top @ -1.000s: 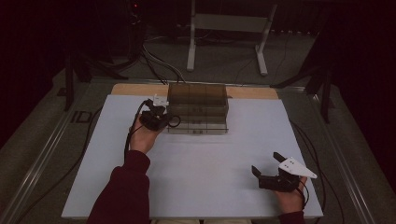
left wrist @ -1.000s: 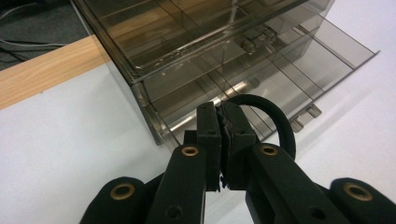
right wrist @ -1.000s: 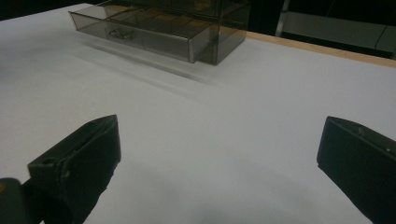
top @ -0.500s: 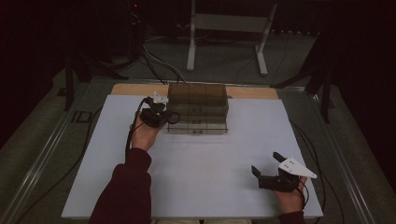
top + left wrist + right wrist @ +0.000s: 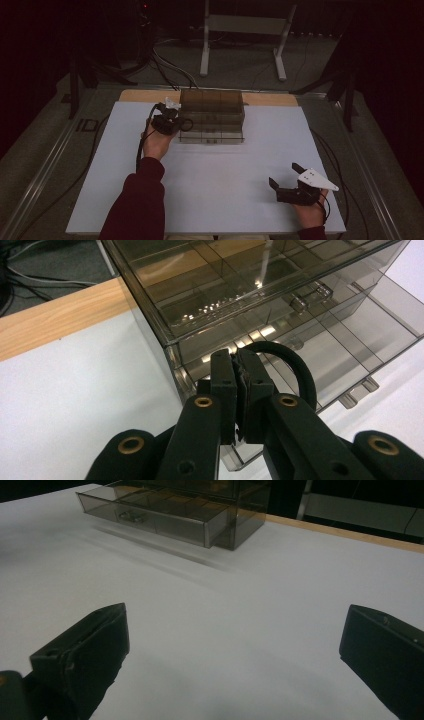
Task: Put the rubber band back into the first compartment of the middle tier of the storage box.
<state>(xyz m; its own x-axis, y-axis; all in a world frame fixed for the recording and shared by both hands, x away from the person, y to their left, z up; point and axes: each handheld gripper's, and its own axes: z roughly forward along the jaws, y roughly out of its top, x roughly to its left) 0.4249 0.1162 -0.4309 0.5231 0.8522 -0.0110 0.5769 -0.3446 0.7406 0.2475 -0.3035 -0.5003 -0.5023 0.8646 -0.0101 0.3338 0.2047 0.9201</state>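
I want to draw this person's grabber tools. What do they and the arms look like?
Each gripper is black with two chunky jaws. The left gripper has brass-coloured rivets on its black links and a black cable trailing behind it. The right gripper carries a pale three-cornered plate on top. The person wears dark red sleeves.

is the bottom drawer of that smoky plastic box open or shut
Open. In the right gripper view the bottom drawer juts out past the front of the box; the high view shows its divided tray extending over the white table.
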